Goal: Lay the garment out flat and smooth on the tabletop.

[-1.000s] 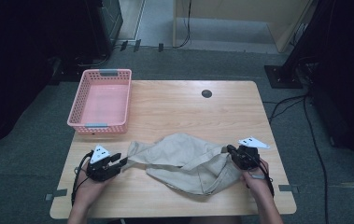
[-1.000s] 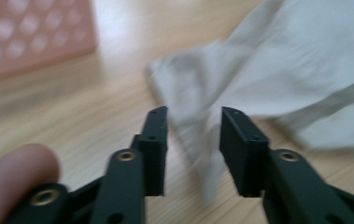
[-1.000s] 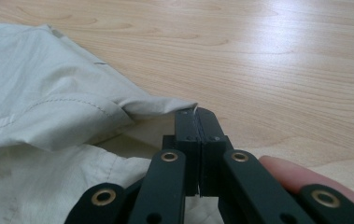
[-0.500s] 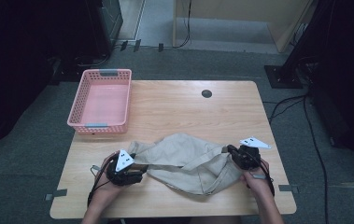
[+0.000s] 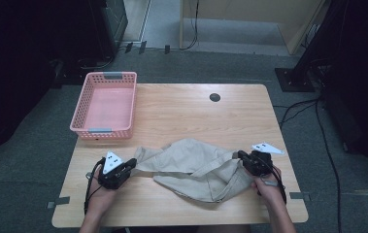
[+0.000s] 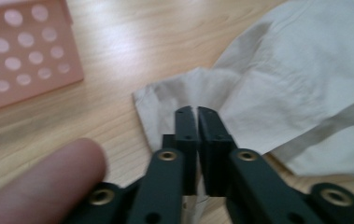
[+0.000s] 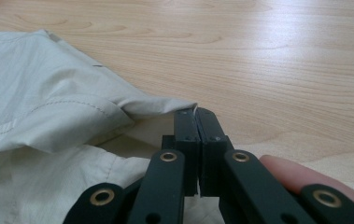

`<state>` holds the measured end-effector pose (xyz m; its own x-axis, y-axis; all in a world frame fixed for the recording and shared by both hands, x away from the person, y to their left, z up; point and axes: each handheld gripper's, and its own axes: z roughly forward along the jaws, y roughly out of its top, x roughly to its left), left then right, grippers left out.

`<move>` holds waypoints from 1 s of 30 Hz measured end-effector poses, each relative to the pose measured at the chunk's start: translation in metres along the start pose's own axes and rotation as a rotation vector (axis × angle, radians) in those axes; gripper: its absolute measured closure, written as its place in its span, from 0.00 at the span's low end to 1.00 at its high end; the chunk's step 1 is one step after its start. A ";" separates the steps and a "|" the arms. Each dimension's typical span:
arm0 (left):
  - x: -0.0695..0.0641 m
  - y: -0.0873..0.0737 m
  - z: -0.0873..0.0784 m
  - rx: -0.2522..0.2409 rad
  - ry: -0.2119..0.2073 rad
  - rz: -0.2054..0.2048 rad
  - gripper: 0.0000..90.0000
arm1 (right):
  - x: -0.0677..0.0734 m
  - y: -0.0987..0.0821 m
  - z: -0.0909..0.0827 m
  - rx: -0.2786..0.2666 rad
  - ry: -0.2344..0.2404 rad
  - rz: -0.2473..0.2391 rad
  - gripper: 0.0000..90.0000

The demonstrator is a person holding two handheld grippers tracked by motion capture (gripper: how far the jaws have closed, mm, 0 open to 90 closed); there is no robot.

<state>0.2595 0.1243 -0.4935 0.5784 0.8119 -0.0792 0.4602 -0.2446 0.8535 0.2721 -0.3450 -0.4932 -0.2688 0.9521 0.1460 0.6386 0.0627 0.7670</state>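
Observation:
A crumpled beige cloth [image 5: 196,165] lies across the near half of the wooden table [image 5: 181,111]. At its left corner my left gripper [image 5: 129,165] has just been closing, and its jaws now pinch that corner. In the left gripper view the jaws of the left gripper [image 6: 196,112] stand together over the cloth [image 6: 282,84], with fabric showing between them lower down. My right gripper [image 5: 242,158] holds the cloth's right end. In the right gripper view the right gripper [image 7: 195,113] is shut on a folded hem of the cloth [image 7: 39,93].
A pink perforated basket [image 5: 113,74] stands at the table's far left, and its wall [image 6: 20,56] shows in the left gripper view. A small black round fitting [image 5: 215,97] sits in the tabletop at the far middle. Cables lie on the floor to the right.
My left gripper moved right onto the cloth's left corner, then drew back a little to the left. Its jaws came together. The right hand and gripper stayed still.

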 end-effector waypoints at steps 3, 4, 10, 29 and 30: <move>-0.002 0.007 -0.008 -0.024 -0.063 0.032 0.70 | 0.000 0.000 0.000 0.002 -0.001 -0.002 1.00; -0.005 0.009 -0.009 -0.024 -0.082 0.052 0.63 | 0.000 0.000 0.001 0.002 0.000 0.000 1.00; -0.031 0.010 0.012 0.031 -0.102 0.120 0.41 | 0.002 -0.001 0.004 0.010 0.004 -0.004 1.00; -0.042 -0.003 0.026 0.096 -0.163 0.077 1.00 | 0.009 -0.017 0.000 0.131 0.140 -0.133 1.00; -0.041 -0.002 0.022 0.095 -0.199 0.070 1.00 | 0.009 -0.017 0.000 0.131 0.140 -0.133 1.00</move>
<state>0.2499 0.0796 -0.5030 0.7286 0.6726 -0.1295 0.4699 -0.3532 0.8090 0.2589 -0.3370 -0.5048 -0.4483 0.8827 0.1409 0.6768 0.2322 0.6986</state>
